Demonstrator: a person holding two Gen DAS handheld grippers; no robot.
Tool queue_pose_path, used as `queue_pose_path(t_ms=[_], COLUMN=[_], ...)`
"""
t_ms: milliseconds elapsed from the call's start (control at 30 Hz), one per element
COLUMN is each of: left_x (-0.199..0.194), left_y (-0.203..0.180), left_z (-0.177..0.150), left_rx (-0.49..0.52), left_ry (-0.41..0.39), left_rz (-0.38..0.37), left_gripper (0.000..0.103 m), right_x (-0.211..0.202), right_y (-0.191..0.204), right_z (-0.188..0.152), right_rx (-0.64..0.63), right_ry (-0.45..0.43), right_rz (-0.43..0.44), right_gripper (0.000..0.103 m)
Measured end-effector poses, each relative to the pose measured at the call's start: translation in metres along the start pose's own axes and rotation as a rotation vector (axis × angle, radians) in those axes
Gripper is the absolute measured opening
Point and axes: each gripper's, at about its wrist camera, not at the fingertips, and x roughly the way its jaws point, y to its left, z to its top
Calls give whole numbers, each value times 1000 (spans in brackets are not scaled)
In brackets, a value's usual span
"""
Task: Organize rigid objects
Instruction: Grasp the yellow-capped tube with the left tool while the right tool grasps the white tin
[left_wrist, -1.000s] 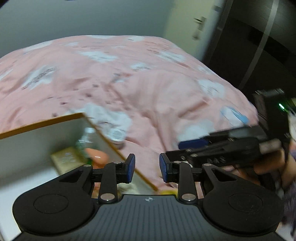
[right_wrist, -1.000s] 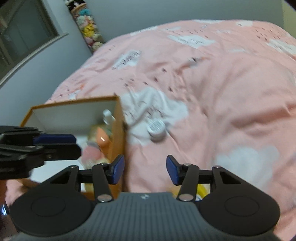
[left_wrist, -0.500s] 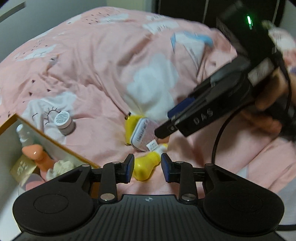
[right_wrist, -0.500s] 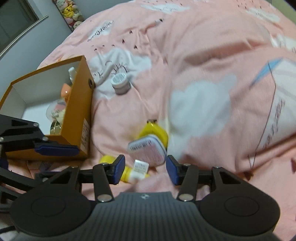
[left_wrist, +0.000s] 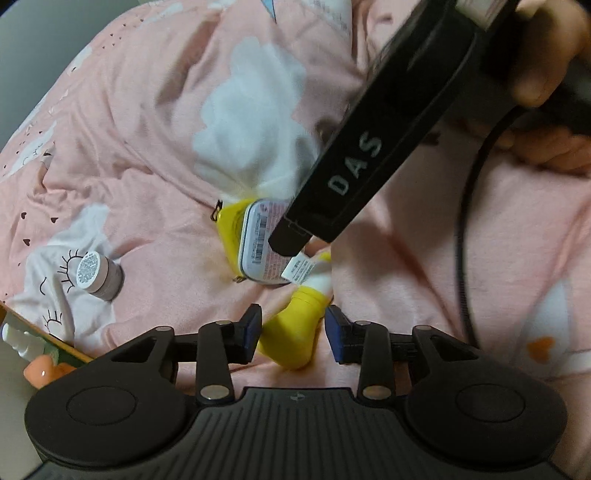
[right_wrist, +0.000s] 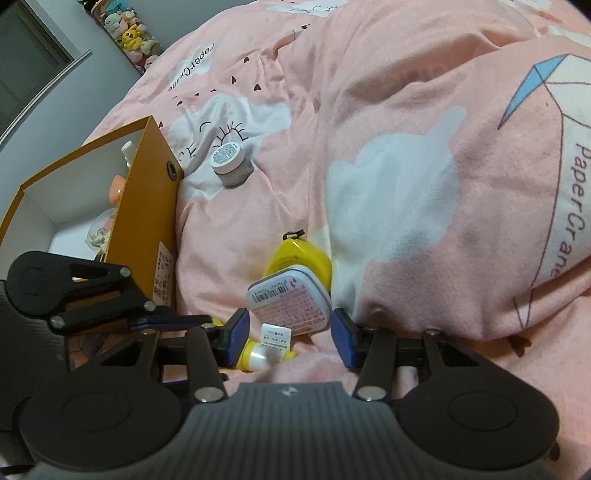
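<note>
A yellow bottle (left_wrist: 291, 332) with a white cap and paper tag lies on the pink duvet (left_wrist: 155, 122). My left gripper (left_wrist: 293, 330) straddles it; its jaws are opening, with the blue pads just off the bottle's sides. Beyond it a white tin (right_wrist: 288, 302) with a pink label leans on a yellow case (right_wrist: 299, 254). My right gripper (right_wrist: 290, 334) is open, its fingertips on either side of the tin's near edge. Seen from the left wrist, the right gripper (left_wrist: 291, 240) reaches down over the tin (left_wrist: 262, 243). Seen from the right wrist, the left gripper (right_wrist: 173, 319) sits low at the left.
An open orange box (right_wrist: 147, 206) with a white inside stands at the left, holding a peach item and a small white bottle. A small grey jar (right_wrist: 229, 166) with a white lid sits on the duvet near the box. A raised duvet fold (right_wrist: 461, 184) lies to the right.
Both grippers have come down over the yellow bottle and the tin. The left view rolled, with the box sliding to its lower left corner. The left jaws have widened.
</note>
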Motion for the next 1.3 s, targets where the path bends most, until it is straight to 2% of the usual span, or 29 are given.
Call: queue_pose_path(t_ms=[100, 300, 433, 567, 633, 700, 800, 900, 967, 1033, 1067, 1100, 1300], left_x=[14, 10, 0, -8, -9, -9, -9, -7, -4, -1, 0, 2, 10], left_y=[-4, 0, 2, 9, 13, 17, 23, 19, 15, 10, 8, 6, 7], left_z=[1, 0, 2, 0, -1, -2, -7, -9, -7, -6, -5, -5, -8], left_rx=[22, -37, -111, -221, -268, -320, -409, -398, -368, -341, -332, -324, -352], left_ry=[33, 9, -12, 3, 20, 46, 53, 42, 27, 13, 8, 9, 7], left_rz=[40, 44, 33, 1, -15, -30, -60, -51, -40, -24, -20, -15, -9], left_gripper=[43, 42, 40, 40, 40, 40, 40, 41, 42, 43, 44, 44, 43], right_x=[1, 5, 12, 23, 28, 31, 25, 19, 22, 26, 28, 30, 57], right_y=[-2, -2, -3, -12, -16, -16, -11, -8, -9, -12, -13, -15, -22], right_z=[0, 2, 4, 10, 12, 11, 8, 6, 7, 9, 11, 12, 16], right_rx=[7, 5, 7, 63, 88, 85, 61, 42, 52, 75, 89, 110, 210], right_ry=[-2, -2, 10, 44, 67, 82, 66, 50, 58, 69, 74, 78, 156], right_rz=[6, -1, -2, 7, 14, 11, 28, 75, 80, 98, 116, 134, 137], right_gripper=[50, 50, 50, 50, 44, 27, 15, 11, 13, 23, 36, 42, 47])
